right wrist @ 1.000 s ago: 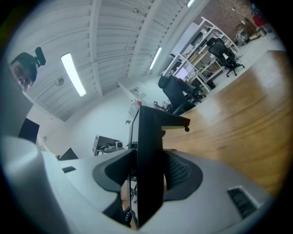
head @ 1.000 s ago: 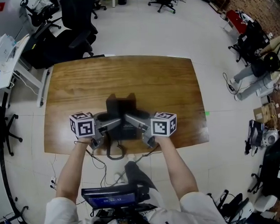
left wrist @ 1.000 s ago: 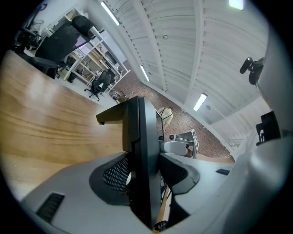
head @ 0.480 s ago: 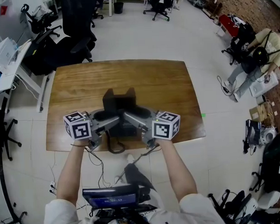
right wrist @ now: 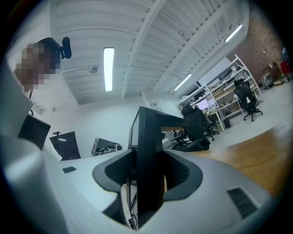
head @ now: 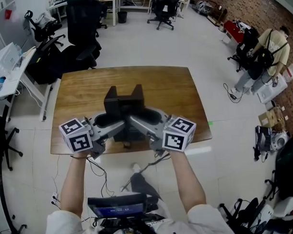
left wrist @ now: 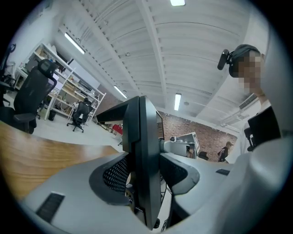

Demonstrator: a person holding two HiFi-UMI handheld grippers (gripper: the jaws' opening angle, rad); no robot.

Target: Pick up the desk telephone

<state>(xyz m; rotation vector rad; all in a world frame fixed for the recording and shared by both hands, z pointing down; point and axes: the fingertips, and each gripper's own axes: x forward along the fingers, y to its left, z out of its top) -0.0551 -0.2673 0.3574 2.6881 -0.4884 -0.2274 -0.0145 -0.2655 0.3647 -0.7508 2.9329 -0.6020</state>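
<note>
We hold the desk telephone (head: 123, 103) between both grippers, over the near half of the wooden counter (head: 174, 89). It is a black unit, and in the head view its two raised corners point away from us. It seems to hang clear of the wood, carried only by the two grips, though we cannot see its underside.

The left gripper (head: 119, 127) comes in from the left side and the right gripper (head: 135, 123) from the right, so the two meet at the phone's near end. Both marker cubes sit out towards our hands, near the counter's front edge.

In the left gripper view, the fingers (left wrist: 114, 176) are clamped on a thin, dark, upright edge of the telephone (left wrist: 139, 137), one textured pad pressed against each face. The counter (left wrist: 36, 155) shows low on the left of that view.

The right gripper view shows the same kind of hold: its fingers (right wrist: 183, 171) are closed on another upright black edge of the telephone (right wrist: 149, 151), with the counter (right wrist: 256, 151) low on the right.

Black office chairs (head: 83, 30) stand beyond the far edge, and a person (head: 273, 42) stands well off to the right.
</note>
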